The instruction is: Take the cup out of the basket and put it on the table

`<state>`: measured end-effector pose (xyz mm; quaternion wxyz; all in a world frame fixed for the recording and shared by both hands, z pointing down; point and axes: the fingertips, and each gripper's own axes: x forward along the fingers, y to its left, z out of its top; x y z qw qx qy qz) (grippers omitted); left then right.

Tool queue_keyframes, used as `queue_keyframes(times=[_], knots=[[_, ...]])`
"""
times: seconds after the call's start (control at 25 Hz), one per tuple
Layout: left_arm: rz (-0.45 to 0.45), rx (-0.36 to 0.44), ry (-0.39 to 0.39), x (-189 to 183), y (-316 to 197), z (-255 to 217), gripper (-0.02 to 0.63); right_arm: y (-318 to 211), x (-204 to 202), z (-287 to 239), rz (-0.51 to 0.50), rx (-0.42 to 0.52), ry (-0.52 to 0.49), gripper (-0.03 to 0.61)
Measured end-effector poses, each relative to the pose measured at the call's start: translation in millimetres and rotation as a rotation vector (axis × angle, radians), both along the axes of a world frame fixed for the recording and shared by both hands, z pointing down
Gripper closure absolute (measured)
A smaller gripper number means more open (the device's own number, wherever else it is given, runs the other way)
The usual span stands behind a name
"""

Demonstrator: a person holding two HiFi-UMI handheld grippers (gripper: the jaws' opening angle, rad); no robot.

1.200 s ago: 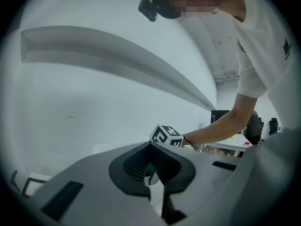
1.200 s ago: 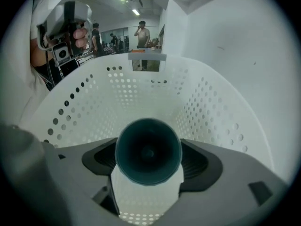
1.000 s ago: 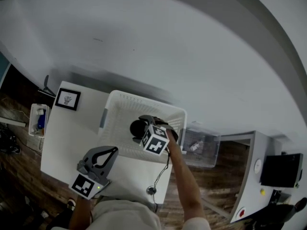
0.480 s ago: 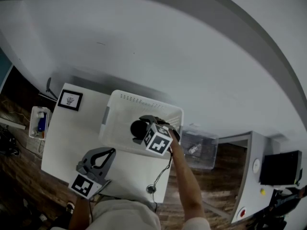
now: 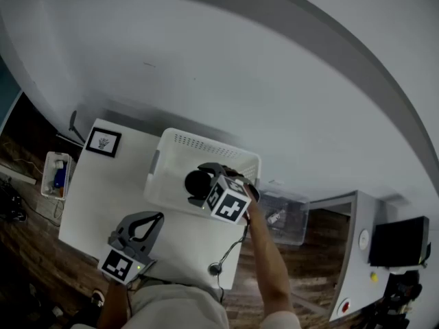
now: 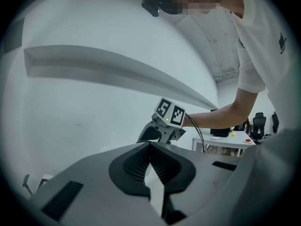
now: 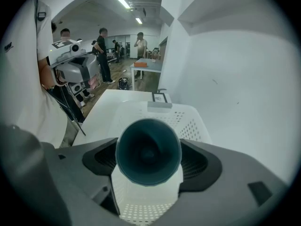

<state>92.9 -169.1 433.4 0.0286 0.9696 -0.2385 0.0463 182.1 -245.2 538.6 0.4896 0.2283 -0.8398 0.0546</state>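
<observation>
Left gripper [image 6: 151,173]: nearest us, at seven o'clock of the basket, over the table's front; jaws pressed together, nothing between them.

Right gripper [image 7: 149,161]: pinching the cup by its two flanks.

Cup [image 7: 147,149]: dark and smooth, lying sideways with its mouth facing back along the gripper, held over the inside of the basket. We judge it light and stiff. The tapered, slick wall may slide in the pads, so we would keep the hold at mid-wall and turn it upright before setting down.

Basket [image 5: 206,142]: white with perforated walls, at twelve o'clock on the table.

Table [image 5: 103,190]: white and flat; the bare stretch at nine o'clock of the basket looks fit for the cup.

Framed picture [image 5: 103,142]: at the ten o'clock corner.

Beyond: a white wall at twelve o'clock, wooden floor either side, and people standing far off in the right gripper view
</observation>
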Motion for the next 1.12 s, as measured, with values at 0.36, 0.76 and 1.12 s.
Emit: queue_keyframes(times=[0.36,0.76,1.12], knots=[[-0.054,0.0,0.006,-21.7,8.4,-4.2,0.612,2.2,-22.7,-36.1,-0.036,0.065,-0.016,0.187],[-0.118,0.013,0.012,-53.1,17.5,-5.7,0.612,15.7,-56.3,-69.5,-0.1,0.11,-0.029,0.187],[-0.174,0.017,0.018,-81.7,27.0,-5.9,0.612,32.8,-102.5,-97.0,-0.19,0.151,-0.066,0.187]])
